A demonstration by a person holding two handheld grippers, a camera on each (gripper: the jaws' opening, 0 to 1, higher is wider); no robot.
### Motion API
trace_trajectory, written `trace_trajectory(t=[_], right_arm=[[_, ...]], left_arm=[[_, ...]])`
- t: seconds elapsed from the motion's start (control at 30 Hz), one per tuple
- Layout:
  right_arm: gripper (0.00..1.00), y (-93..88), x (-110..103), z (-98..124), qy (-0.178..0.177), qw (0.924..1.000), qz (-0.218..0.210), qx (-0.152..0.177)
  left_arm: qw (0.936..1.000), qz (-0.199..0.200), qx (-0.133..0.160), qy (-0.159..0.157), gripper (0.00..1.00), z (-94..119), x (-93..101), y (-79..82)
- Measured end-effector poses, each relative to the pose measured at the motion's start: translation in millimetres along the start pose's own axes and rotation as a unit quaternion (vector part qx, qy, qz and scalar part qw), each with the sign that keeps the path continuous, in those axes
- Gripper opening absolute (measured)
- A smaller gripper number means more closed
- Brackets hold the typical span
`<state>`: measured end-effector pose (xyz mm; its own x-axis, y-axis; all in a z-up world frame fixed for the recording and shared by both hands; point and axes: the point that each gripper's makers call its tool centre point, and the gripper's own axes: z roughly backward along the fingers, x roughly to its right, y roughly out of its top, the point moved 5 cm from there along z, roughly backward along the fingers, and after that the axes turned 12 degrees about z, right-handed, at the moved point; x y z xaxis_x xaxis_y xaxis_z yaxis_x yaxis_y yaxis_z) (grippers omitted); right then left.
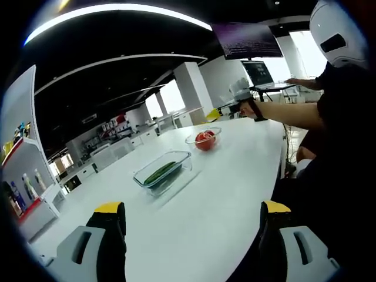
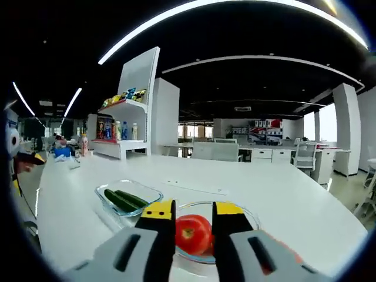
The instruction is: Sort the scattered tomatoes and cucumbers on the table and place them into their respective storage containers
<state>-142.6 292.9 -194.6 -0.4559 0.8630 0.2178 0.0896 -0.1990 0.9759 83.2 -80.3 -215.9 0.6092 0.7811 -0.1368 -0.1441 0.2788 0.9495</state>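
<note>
A: Tomatoes?
B: Red tomatoes (image 2: 192, 234) low in the middle of the right gripper view, inside a round glass bowl (image 2: 249, 217). Framed between the right tongs (image 2: 193, 214), jaws slightly apart, not touching the fruit. Same tomatoes (image 1: 205, 139) just above centre in the left gripper view, in the same round bowl (image 1: 191, 138).

A: Cucumbers?
B: Green cucumbers (image 2: 124, 199) lower left of centre in the right gripper view, lying flat in a rectangular glass container (image 2: 148, 191), just beside the bowl. In the left gripper view, cucumbers (image 1: 162, 172) near centre in that container (image 1: 141, 177), below and left of the bowl.

A: Left tongs?
B: Left tongs (image 1: 192, 216) at the bottom edge, jaws spread wide, gripping nothing, well apart from both dishes.

A: Surroundings?
B: White desk (image 1: 235, 176) under everything. Right of the left gripper view, a person's arm (image 1: 288, 113) reaching in, holding the other gripper. Upper left of the right gripper view, a white shelf (image 2: 126, 106) with colourful bottles.
</note>
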Motion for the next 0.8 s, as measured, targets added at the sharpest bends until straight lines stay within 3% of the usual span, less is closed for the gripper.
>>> trace_trajectory(t=[0.23,0.33,0.53,0.8], right_arm=[[0.3,26.2,-12.0,39.6,0.005,0.9993,-0.008,0.035],[0.3,34.5,-9.4,57.5,0.012,0.9957,-0.072,0.056],[0.41,44.9,-6.0,89.5,0.028,0.9931,-0.096,0.062],[0.46,55.1,-16.8,144.8,0.065,0.9948,-0.064,0.044]], left_arm=[[1.0,-0.002,0.003,0.0,0.94,0.1,1.0,2.3],[1.0,-0.002,0.007,0.004,0.94,3.5,0.5,3.1],[0.9998,-0.003,0.011,0.014,0.94,9.1,-1.7,4.3],[0.9996,-0.006,0.014,0.024,0.94,14.1,-7.2,5.1]])
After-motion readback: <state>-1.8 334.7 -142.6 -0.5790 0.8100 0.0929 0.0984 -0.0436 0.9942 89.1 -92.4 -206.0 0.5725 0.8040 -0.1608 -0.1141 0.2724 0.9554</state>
